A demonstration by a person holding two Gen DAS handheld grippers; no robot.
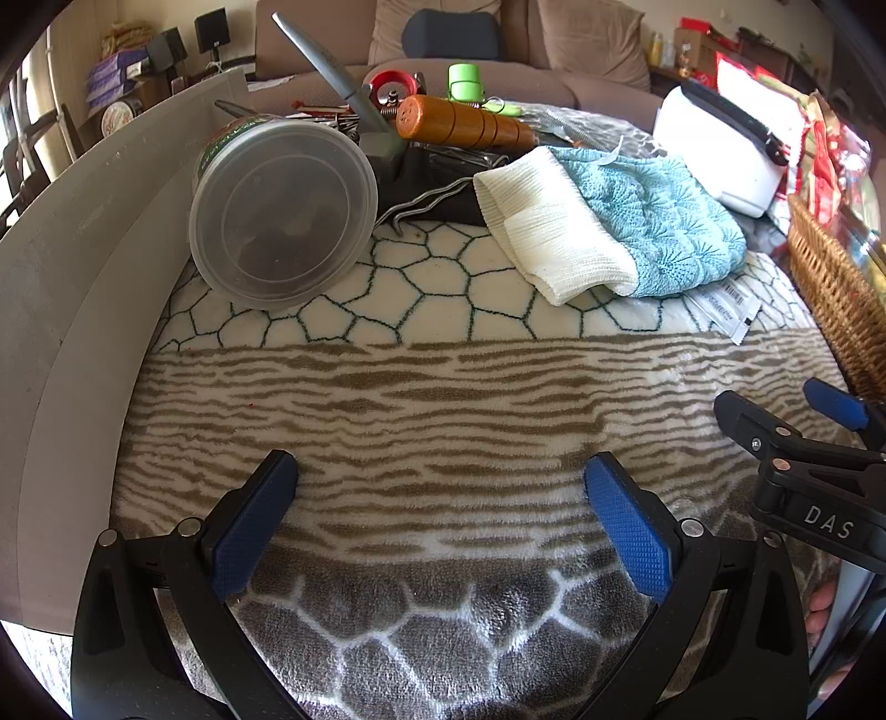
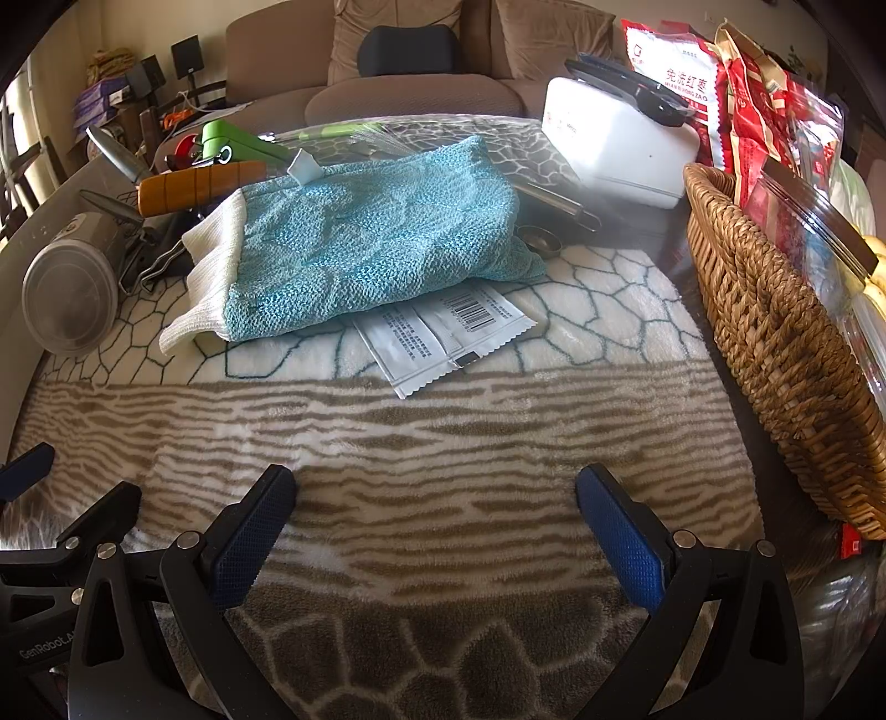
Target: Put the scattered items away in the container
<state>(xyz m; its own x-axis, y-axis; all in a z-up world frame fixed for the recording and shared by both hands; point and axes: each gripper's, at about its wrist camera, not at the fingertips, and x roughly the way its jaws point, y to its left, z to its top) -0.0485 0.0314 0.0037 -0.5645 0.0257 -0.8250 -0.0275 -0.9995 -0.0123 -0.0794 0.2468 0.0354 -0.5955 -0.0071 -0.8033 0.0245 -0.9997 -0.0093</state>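
Left wrist view
Left hand-held gripper (image 1: 440,526): fingers spread wide, nothing between them, low over the blanket.
Right hand-held gripper (image 1: 786,410): enters at the right edge, beside the basket; its fingers stand apart.
Open room: a broad bare band of striped blanket (image 1: 387,399) lies between the gripper and the clutter.
Edges: a grey board (image 1: 83,266) curves along the left; a wicker basket (image 1: 836,299) closes the right.
Scattered items: one clear lidded tub (image 1: 282,213) on its side by the board; one blue-and-white cloth (image 1: 609,221); one wooden-handled tool (image 1: 462,124); one white packet (image 1: 725,310) peeking out under the cloth.
Room: a brown sofa (image 1: 554,50) behind the tabletop.

Right wrist view
Right hand-held gripper (image 2: 434,531): fingers spread wide, empty, above the blanket.
Left hand-held gripper (image 2: 33,498): only partly seen at the left edge.
Open room: the striped blanket (image 2: 415,421) is bare from the fingertips up to the packets.
Edges: the wicker basket (image 2: 775,332) runs down the right side, with red snack bags (image 2: 736,105) standing in it.
Scattered items: the blue-and-white cloth (image 2: 365,243) mid-table; two white packets (image 2: 443,338) overlapping, half under the cloth; the wooden-handled tool (image 2: 199,185) and the lidded tub (image 2: 69,299) far left; one white box (image 2: 614,149) behind.
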